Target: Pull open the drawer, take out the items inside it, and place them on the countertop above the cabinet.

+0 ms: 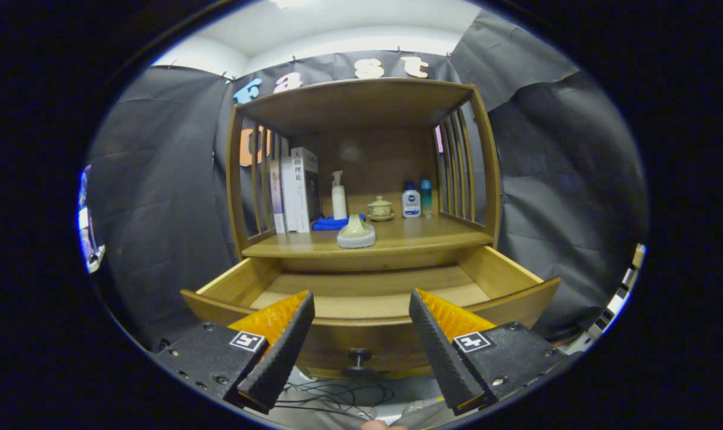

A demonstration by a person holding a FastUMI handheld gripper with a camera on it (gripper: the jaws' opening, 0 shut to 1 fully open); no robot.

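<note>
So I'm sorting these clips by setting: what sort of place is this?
Probably a staged booth made up as a home corner: black cloth walls hang behind a wooden shelf cabinet holding upright books and toiletry bottles. The open gripper hovers empty over its pulled-out wooden drawer.

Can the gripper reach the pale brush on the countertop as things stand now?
Probably yes. The gripper is open and holds nothing, the pale brush sits at the countertop's front edge, and nothing stands between them except the open drawer below.
</note>
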